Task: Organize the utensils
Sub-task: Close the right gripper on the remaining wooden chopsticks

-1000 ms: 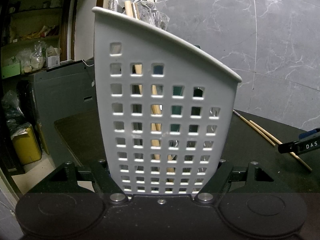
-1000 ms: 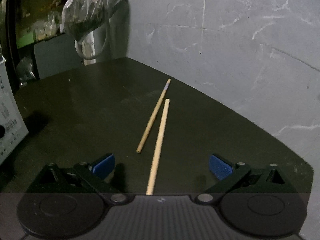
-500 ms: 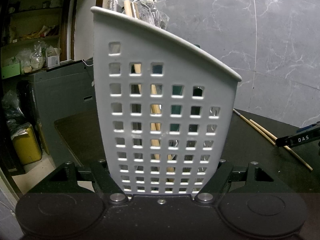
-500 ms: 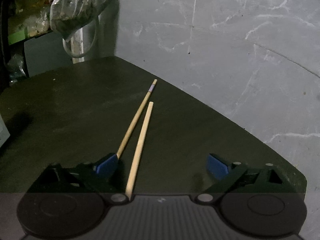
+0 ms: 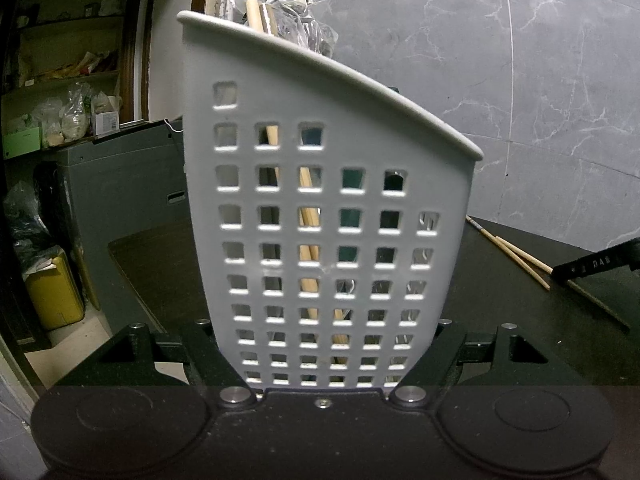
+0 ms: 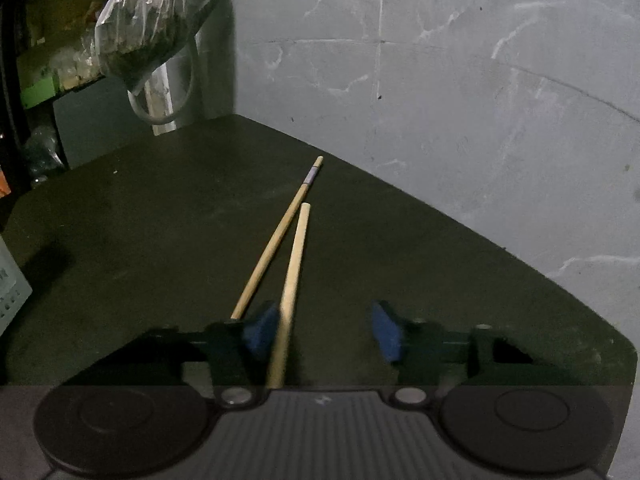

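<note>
My left gripper (image 5: pixel 324 332) is shut on a white perforated utensil basket (image 5: pixel 320 200), which stands upright and holds wooden chopsticks and other utensils. Two wooden chopsticks lie on the dark table (image 6: pixel 160 220). The plain chopstick (image 6: pixel 294 264) runs between the blue pads (image 6: pixel 260 332) of my right gripper (image 6: pixel 323 332), close to the left pad. These jaws are closing and the right pad is still clear of the stick. The banded chopstick (image 6: pixel 276 240) ends just outside the left pad. The left wrist view shows both chopsticks (image 5: pixel 516 254) under a black finger (image 5: pixel 592 266) of the right gripper.
A grey marbled wall (image 6: pixel 460 100) borders the table behind the chopsticks. A clear plastic bag (image 6: pixel 156 20) hangs at the far left corner. The basket's corner (image 6: pixel 10 292) shows at the left edge. Beyond the table's left edge are cluttered shelves (image 5: pixel 60 80) and a yellow container (image 5: pixel 54 292).
My right gripper has come forward over the chopsticks and its jaws have narrowed around the plain one. The left gripper and basket have not moved.
</note>
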Demonstrator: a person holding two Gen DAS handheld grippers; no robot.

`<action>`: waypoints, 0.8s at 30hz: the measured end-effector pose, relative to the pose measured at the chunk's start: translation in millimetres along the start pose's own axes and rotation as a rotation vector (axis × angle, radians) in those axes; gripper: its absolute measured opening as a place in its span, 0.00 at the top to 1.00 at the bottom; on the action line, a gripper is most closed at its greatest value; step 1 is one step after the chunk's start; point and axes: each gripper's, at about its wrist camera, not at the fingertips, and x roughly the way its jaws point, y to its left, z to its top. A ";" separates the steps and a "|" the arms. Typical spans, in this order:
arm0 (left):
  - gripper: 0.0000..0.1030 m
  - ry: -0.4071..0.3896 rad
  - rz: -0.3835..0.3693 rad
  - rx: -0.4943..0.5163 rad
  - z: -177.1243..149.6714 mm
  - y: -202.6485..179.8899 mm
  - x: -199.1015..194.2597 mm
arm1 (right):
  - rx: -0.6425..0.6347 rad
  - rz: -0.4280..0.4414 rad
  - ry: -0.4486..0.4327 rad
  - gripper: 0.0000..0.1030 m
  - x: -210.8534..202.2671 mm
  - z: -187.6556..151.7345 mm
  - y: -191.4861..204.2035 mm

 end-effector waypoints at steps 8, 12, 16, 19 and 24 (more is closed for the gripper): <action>0.26 0.000 -0.001 0.000 -0.1 0.2 0.2 | 0.054 0.030 0.003 0.92 8.8 10.9 -8.6; 0.26 0.001 0.000 0.002 -0.2 0.0 0.4 | 0.097 0.035 0.006 0.93 23.7 23.2 -14.3; 0.25 0.001 -0.001 0.002 -0.5 0.1 0.7 | 0.122 0.044 0.016 0.93 45.6 40.7 -15.3; 0.24 0.002 -0.002 0.001 -0.5 0.5 0.5 | 0.136 0.051 0.023 0.93 64.6 56.0 -13.7; 0.24 0.002 -0.002 0.001 -0.4 0.5 0.6 | 0.174 0.082 0.029 0.93 85.3 71.3 -10.0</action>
